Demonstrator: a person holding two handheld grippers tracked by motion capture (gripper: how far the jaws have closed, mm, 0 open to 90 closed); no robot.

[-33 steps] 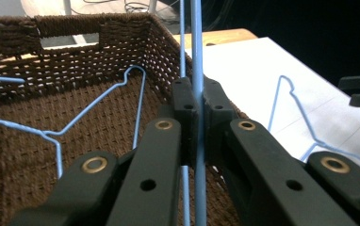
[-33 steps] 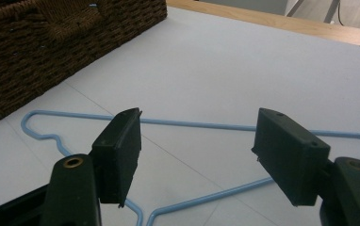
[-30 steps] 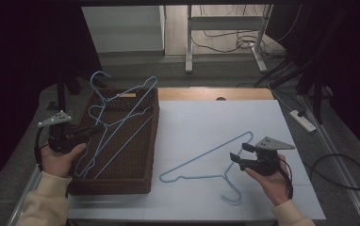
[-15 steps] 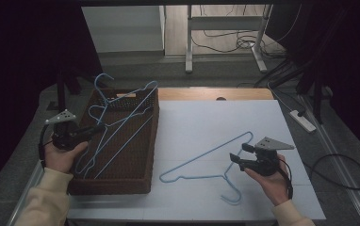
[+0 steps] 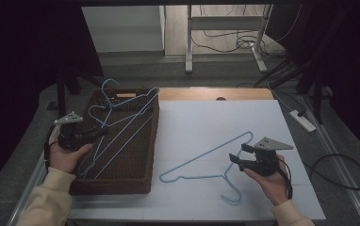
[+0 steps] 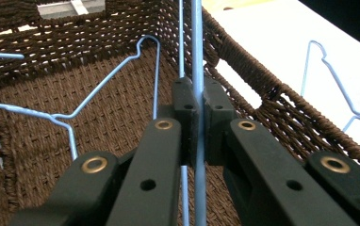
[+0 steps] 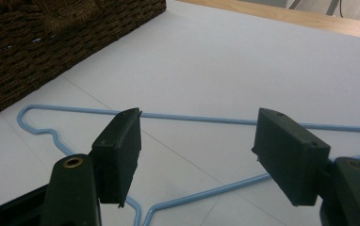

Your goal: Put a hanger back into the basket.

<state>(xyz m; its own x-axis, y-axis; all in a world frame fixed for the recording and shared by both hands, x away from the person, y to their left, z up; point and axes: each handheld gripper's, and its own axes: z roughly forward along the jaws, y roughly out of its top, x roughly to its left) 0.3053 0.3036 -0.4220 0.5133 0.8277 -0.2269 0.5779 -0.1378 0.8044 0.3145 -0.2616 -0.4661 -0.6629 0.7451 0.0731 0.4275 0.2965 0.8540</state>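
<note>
A brown wicker basket [image 5: 147,141] stands at the left of the table with blue wire hangers [image 5: 121,106] in it, their hooks rising over its far rim. My left gripper [image 5: 99,133] reaches in over the left rim. In the left gripper view it [image 6: 197,113] is shut on one hanger's blue wire [image 6: 197,56], and another hanger [image 6: 107,80] lies on the basket floor [image 6: 112,122]. A further blue hanger [image 5: 205,155] lies flat on the white sheet. My right gripper [image 5: 241,154] hovers over its neck, open, jaws [image 7: 197,146] straddling the wire [image 7: 192,117] without touching.
The white sheet [image 5: 216,117] covers the table right of the basket, with a wooden strip [image 5: 244,94] at the far edge. A power strip [image 5: 302,120] and cables lie on the floor at the right. The basket wall [image 7: 51,42] is far from the right gripper.
My left gripper and the hanger it holds have shifted slightly to the right over the basket. The right gripper and the hanger on the sheet have not moved.
</note>
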